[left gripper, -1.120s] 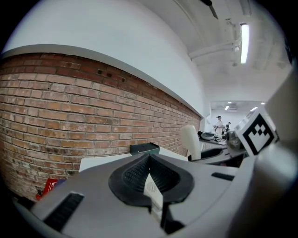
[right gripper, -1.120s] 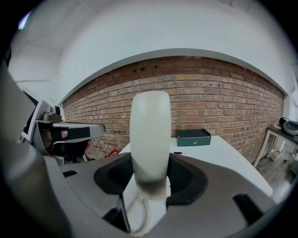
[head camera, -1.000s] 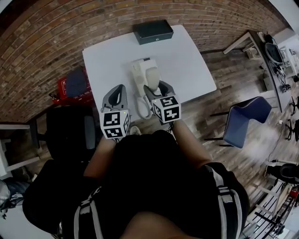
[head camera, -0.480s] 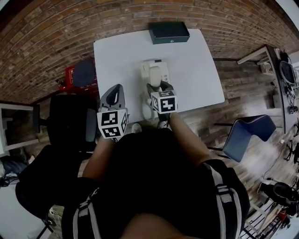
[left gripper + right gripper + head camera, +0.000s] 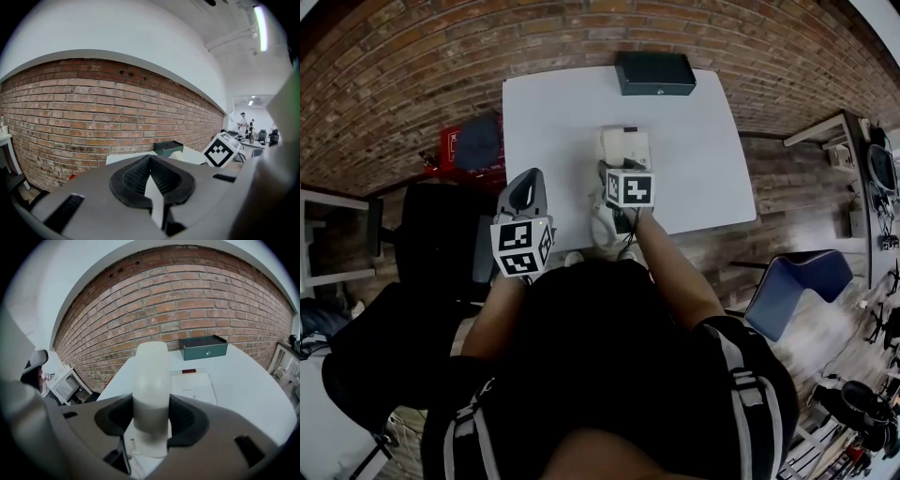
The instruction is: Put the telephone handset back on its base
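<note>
My right gripper [image 5: 151, 420] is shut on the white telephone handset [image 5: 151, 376], which stands up between its dark pads. The handset's coiled cord [image 5: 136, 466] hangs below the jaws. The white telephone base [image 5: 193, 386] lies flat on the white table [image 5: 243, 390] just ahead and slightly right of the handset. In the head view the right gripper's marker cube [image 5: 630, 187] sits over the near end of the base [image 5: 624, 142]. My left gripper [image 5: 528, 183] hovers at the table's left front edge, shut and empty, its pads [image 5: 136, 178] meeting with nothing between them.
A dark green box [image 5: 654, 72] stands at the table's far edge against the brick wall. A black chair [image 5: 441, 253] and a red crate [image 5: 473, 150] are left of the table. A blue chair [image 5: 792, 281] stands to the right on the wood floor.
My right gripper has carried the handset forward, over the near end of the base. The left gripper has stayed by the table's left front edge.
</note>
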Motion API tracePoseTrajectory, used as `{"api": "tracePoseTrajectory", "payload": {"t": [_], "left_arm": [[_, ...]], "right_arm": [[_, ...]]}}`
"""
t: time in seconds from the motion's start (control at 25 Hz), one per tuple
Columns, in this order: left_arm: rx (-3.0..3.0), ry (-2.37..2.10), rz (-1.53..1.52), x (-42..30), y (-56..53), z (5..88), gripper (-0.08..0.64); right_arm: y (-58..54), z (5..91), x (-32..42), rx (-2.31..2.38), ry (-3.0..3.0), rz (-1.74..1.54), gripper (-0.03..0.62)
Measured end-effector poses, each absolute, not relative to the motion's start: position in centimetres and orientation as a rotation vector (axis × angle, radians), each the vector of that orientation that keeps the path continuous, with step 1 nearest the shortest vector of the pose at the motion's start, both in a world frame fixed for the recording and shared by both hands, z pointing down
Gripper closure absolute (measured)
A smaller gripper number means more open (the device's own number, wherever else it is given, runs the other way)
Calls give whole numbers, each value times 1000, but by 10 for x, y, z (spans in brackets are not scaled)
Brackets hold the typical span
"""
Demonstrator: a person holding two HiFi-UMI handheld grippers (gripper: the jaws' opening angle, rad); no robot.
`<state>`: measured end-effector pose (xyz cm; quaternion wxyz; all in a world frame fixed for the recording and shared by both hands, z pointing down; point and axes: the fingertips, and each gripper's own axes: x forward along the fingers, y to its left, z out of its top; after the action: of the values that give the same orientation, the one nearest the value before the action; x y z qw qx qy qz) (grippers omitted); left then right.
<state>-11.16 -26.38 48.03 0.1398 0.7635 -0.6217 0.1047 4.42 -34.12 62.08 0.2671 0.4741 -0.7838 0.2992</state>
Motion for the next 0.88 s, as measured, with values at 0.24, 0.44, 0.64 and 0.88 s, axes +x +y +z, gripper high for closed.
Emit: {"api": "tracePoseTrajectory", "payload": {"t": [0.24, 0.44, 0.64, 0.88], "left_arm": [[2211, -1789, 309, -118, -264, 481, 558], [2229, -1778, 323, -118, -265, 482, 558], [2235, -1775, 334, -119, -267, 482, 558], [2220, -1772, 331, -124, -269, 483, 559]], "right_arm": [[-346, 650, 34, 1245, -2013, 886, 394], [-353, 660, 33, 1281, -1961, 886, 394], [-359, 670, 35, 1299, -1890, 891, 394], [-361, 672, 35, 1301, -1845, 854, 394]]}}
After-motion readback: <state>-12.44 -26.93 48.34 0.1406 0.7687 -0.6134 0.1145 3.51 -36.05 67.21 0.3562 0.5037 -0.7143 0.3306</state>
